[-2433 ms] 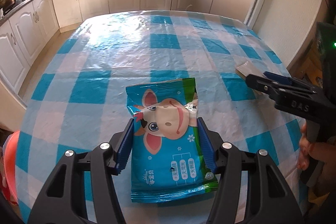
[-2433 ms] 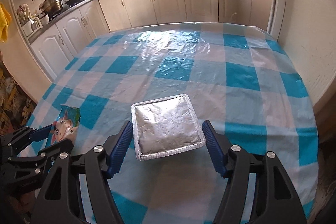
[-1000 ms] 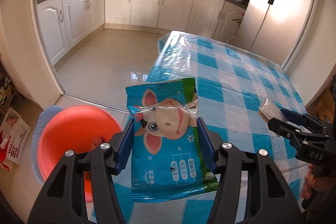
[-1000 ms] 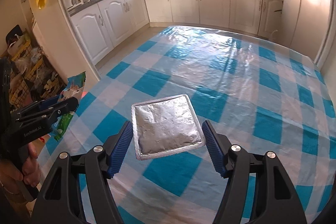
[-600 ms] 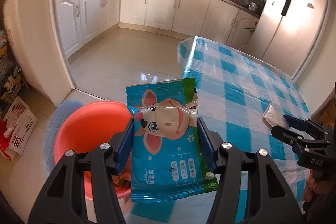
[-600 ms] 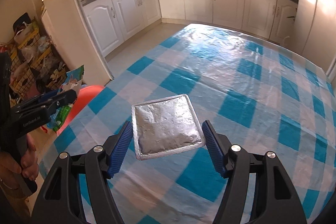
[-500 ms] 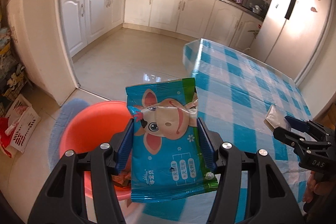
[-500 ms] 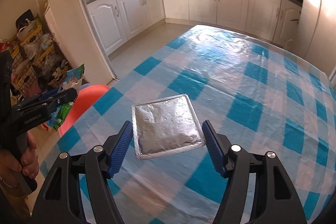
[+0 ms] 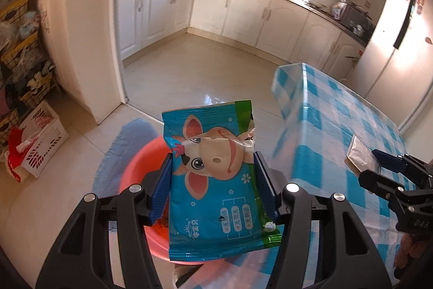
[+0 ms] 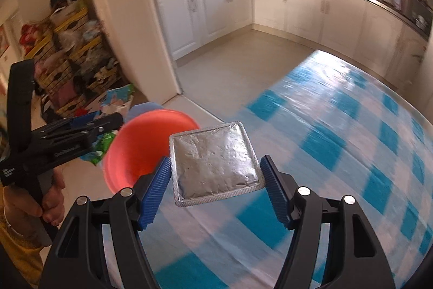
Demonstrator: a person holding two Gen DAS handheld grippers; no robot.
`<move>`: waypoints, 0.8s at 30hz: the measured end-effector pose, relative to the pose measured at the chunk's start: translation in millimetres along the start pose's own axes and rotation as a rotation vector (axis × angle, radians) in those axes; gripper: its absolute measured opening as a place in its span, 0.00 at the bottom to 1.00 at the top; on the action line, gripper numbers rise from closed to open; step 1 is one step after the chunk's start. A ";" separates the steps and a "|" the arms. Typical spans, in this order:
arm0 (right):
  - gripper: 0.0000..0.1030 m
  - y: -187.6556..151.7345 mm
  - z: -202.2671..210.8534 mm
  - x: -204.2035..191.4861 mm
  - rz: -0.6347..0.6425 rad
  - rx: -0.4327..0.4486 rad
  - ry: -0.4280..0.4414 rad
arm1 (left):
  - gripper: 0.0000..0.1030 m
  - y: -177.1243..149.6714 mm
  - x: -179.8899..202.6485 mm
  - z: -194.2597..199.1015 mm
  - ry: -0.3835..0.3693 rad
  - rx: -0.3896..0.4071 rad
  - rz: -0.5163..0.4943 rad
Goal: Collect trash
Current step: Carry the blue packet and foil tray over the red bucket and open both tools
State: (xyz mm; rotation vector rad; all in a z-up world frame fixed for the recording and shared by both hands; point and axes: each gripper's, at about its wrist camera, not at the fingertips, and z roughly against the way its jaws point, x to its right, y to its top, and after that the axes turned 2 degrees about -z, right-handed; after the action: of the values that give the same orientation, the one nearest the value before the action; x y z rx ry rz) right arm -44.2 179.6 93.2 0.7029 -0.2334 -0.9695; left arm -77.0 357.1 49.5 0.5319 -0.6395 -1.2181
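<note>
My left gripper point(image 9: 212, 155) is shut on a blue snack wrapper point(image 9: 216, 202) printed with a cartoon cow. It hangs over a red basin point(image 9: 135, 169) that stands on the floor. My right gripper point(image 10: 215, 158) is shut on a flat silver foil packet point(image 10: 211, 180), held above the left edge of the blue-checked table point(image 10: 351, 140), just right of the red basin point(image 10: 140, 142). In the right wrist view the left gripper point(image 10: 113, 121) and its wrapper point(image 10: 116, 99) sit at the left. In the left wrist view the right gripper point(image 9: 379, 161) with the foil packet point(image 9: 360, 153) is at the right.
A blue mat point(image 9: 127, 137) lies under the basin. A white crate point(image 9: 40, 142) stands on the floor at the left, beside a wall corner point(image 9: 89, 45). Cluttered yellow shelves point(image 10: 75, 64) and white kitchen cabinets point(image 10: 216, 7) lie beyond. A person's hand point(image 10: 35, 202) grips the left tool.
Both grippers have swung left off the table, each keeping its load. The basin now lies under the wrapper, and has come close beside the foil packet.
</note>
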 end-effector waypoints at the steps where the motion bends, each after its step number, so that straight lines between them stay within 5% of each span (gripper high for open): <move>1: 0.66 2.8 -4.7 -6.3 0.012 -0.004 0.008 | 0.57 0.0 -6.5 -1.9 0.007 -0.002 0.011; 10: 0.66 23.3 -56.5 -59.2 0.118 -0.072 0.089 | 0.57 -5.5 -45.2 -22.6 0.021 -0.042 0.075; 24: 0.68 26.3 -114.1 -92.6 0.188 -0.172 0.097 | 0.57 -22.2 -64.0 -70.5 -0.007 -0.124 0.135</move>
State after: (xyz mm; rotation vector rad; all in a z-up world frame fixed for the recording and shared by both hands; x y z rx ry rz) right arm -23.6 315.5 34.8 0.5576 -0.1263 -0.7638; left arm -56.4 415.3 -26.2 0.3748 -0.5921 -1.1249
